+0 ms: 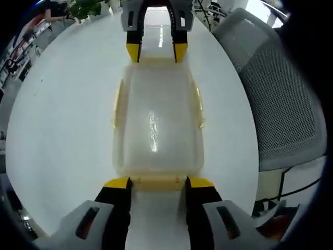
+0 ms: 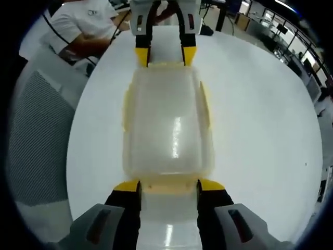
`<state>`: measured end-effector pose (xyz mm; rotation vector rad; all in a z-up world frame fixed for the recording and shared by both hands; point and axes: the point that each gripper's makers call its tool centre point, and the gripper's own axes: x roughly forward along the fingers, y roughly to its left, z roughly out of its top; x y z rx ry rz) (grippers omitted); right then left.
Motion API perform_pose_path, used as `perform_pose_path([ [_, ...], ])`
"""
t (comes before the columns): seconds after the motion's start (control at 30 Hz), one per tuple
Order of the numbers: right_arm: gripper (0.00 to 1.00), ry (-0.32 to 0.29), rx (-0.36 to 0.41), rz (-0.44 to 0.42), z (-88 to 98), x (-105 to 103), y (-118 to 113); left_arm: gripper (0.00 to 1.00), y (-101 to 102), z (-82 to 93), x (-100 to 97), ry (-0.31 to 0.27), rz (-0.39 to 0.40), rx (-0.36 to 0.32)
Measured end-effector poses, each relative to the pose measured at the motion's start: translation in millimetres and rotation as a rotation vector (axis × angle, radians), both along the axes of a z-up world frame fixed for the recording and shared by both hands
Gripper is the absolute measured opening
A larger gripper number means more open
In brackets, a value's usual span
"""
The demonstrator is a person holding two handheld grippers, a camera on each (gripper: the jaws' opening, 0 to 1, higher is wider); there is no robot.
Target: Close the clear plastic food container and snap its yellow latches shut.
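A clear plastic container lies flat on a round white table, its lid down on the box, about midway across the tabletop. The two tongs face each other over it, one at each short end.

In the left gripper view, the left tongs stand with their yellow-tipped jaws apart, one tip at each side of the pale yellow latch on the near end of the container; the tips sit right at the latch, though I cannot tell whether they press on it. At the far end the right tongs show, jaws likewise spread over that end's edge. Thin yellow latches run along the long sides (they seem to stand a little out from the wall).

The right gripper view mirrors this: the right tongs are spread at the near yellow latch, gripping nothing that can be made out. The left tongs sit at the far end.

A grey mesh chair stands beside the table edge. A person in a white shirt sits beyond the far edge.
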<state>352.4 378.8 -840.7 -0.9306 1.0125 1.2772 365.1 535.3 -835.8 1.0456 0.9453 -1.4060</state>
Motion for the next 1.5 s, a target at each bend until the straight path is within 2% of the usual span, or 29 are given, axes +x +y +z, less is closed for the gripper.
perform_pose_path([
  [0.07,0.42,0.006,-0.023,0.02,0.1,1,-1,0.41,0,-0.6,1.1,0.0,0.002,0.002],
  [0.23,0.41,0.003,-0.053,0.001,-0.4,0,-2,0.41,0,-0.4,1.2,-0.001,0.0,0.021],
  [0.47,0.41,-0.001,-0.02,0.005,1.4,0,-4,0.4,-1,0.5,1.1,-0.002,0.0,0.022],
  [0.67,0.4,-0.004,-0.033,0.002,1.2,0,-3,0.4,-1,1.2,0.3,-0.005,0.007,0.014],
  [1.1,0.4,-0.011,-0.01,0.002,3.6,-7,-3,0.4,-1,2.2,-6.6,-0.006,0.006,0.015],
  [1.5,0.4,-0.019,0.034,-0.007,20.4,-10,1,0.4,4,18.5,-7.6,-0.018,0.009,-0.01],
])
